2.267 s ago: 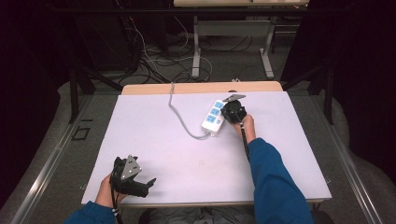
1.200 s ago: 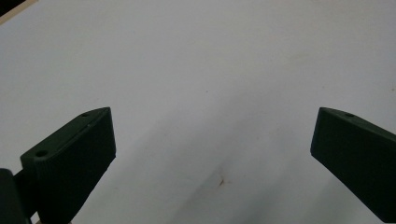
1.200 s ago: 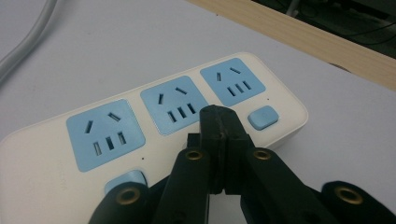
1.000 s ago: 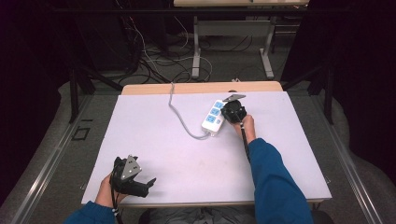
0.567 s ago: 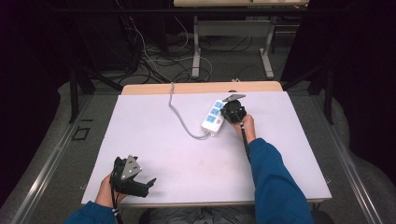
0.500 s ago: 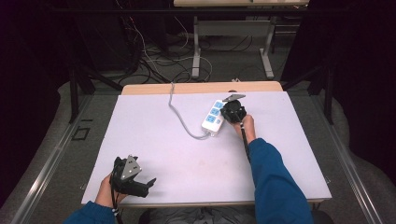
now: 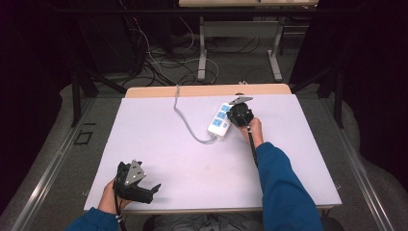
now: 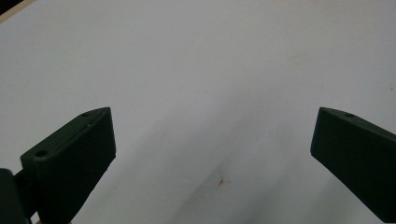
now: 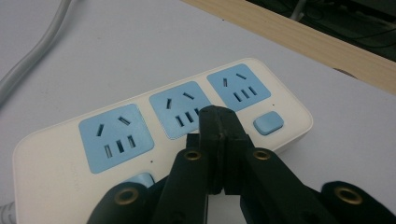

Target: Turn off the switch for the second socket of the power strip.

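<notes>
Power strip (image 7: pixel 223 120), white with blue socket faces, lies on the far right part of the white table (image 7: pixel 192 163) in the high view, its grey cable (image 7: pixel 185 118) curling off to the far left edge. The right gripper (image 7: pixel 239 115) sits just over the strip's right side, while the left gripper (image 7: pixel 139 185) rests at the near left, well apart from it.

In the left gripper view the two black jaws stand wide apart with nothing but bare tabletop between them.

In the right gripper view the jaws are pressed flat together, holding nothing, their joined tip poised over the middle socket (image 9: pixel 180 114), between the two blue buttons (image 9: pixel 268 123); whether it touches the plastic I cannot tell.

The strip looks to me a light, rigid plastic block with a smooth, fairly slippery shell, so it would likely slide under a push. For a lift, I'd take it across its narrow width at mid-length; the stiff cable will probably drag and twist it. A button needs only a light poke with the joined tip.
</notes>
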`<state>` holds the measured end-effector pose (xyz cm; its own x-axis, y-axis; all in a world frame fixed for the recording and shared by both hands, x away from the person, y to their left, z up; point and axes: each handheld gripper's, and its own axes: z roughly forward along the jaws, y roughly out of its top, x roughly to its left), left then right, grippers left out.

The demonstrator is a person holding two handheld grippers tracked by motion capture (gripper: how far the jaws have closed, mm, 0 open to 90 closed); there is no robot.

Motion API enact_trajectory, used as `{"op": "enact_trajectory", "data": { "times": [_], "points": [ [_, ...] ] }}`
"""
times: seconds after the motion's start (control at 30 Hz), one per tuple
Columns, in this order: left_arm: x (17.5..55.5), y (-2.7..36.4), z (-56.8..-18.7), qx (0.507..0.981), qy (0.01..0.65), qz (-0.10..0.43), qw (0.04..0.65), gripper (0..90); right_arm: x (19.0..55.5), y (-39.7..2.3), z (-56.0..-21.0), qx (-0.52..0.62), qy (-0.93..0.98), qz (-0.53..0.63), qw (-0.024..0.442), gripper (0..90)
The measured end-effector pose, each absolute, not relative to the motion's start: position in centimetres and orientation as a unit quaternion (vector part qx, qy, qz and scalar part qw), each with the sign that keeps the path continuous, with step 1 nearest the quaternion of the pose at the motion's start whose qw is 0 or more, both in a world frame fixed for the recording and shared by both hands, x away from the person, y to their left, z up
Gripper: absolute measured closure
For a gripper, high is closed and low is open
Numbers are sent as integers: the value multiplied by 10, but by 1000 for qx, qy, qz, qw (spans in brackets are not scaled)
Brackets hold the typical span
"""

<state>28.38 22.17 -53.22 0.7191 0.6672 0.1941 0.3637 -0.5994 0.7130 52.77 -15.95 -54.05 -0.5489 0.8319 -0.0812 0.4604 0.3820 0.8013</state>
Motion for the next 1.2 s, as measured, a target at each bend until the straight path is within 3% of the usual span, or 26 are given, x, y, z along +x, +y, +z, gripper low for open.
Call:
{"op": "enact_trajectory", "data": {
  "times": [0.43,0.73,0.8,0.9,1.0,1.03,1.2],
  "points": [
    [284,222,-532,866,296,229,332,1,528,-158,-538,411,798,375,234,900],
    [284,221,-532,867,295,228,332,1,526,-161,-530,405,795,388,231,822],
    [284,221,-532,867,295,229,331,1,523,-162,-525,398,800,392,220,723],
    [284,221,-532,867,294,230,330,1,522,-163,-522,392,803,396,211,646],
    [284,221,-532,868,293,230,330,1,519,-164,-518,387,810,399,188,453],
    [284,221,-532,867,293,230,329,1,519,-164,-518,387,810,399,188,453],
    [284,221,-532,867,292,232,329,1,515,-164,-514,380,816,399,173,242]
  ]
}}
